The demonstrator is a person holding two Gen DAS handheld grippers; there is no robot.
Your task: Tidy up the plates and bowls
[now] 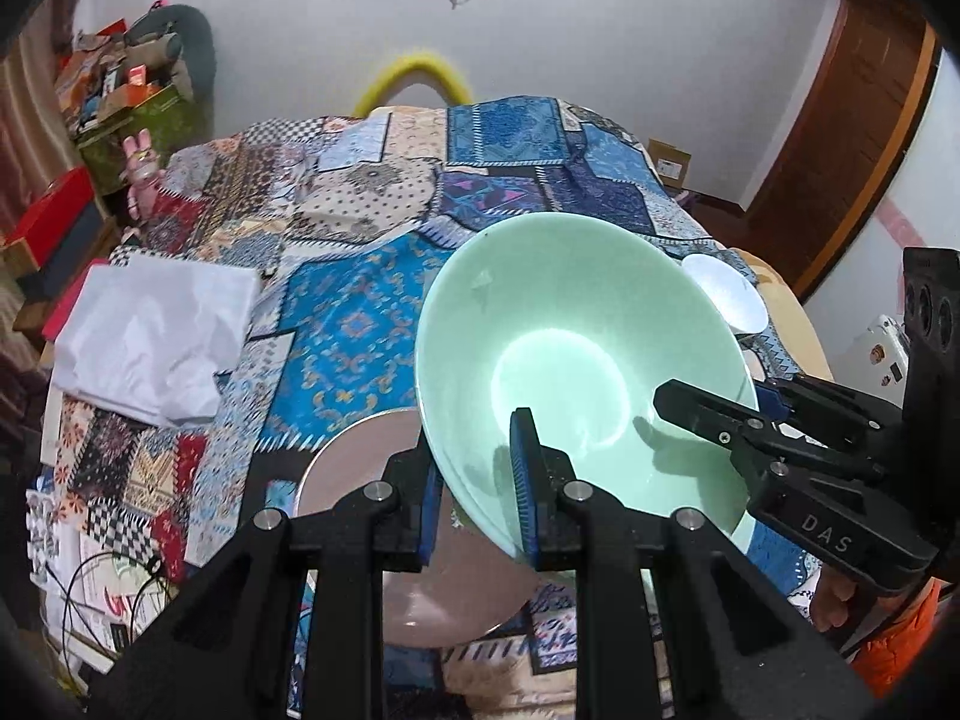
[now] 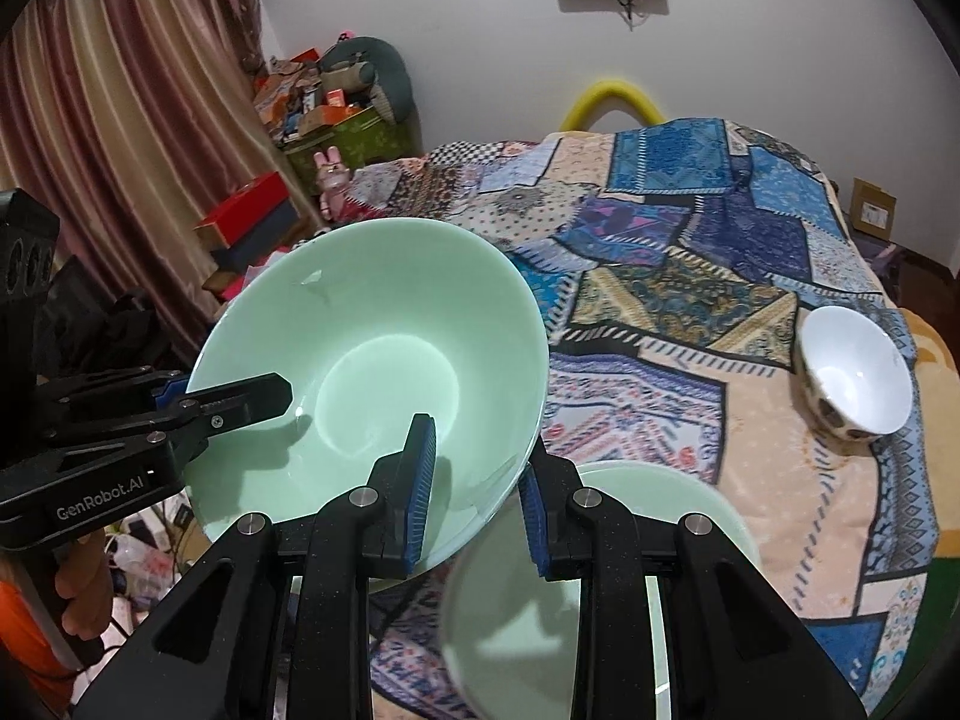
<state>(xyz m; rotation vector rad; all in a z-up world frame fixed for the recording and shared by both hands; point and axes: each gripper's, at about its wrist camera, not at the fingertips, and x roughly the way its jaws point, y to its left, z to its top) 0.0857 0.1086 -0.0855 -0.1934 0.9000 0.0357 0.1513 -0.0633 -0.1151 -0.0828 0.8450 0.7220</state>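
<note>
Green bowl (image 1: 576,360) is lifted and tilted above the patchwork cloth (image 1: 336,324), pinched at its rim from two sides. Left gripper (image 1: 480,504) is closed on the near rim, one pad inside, one outside. Right gripper (image 2: 474,504) clamps the rim the same way. Pinkish plate (image 1: 360,468) lies flat under the bowl in the left view; a green plate (image 2: 630,516) sits near-right under the right gripper. Small white bowl (image 2: 855,381) rests far right, well apart. Step, judged: mid-carry to stack. Next: level the bowl, lower it onto a plate, then release both.
</note>
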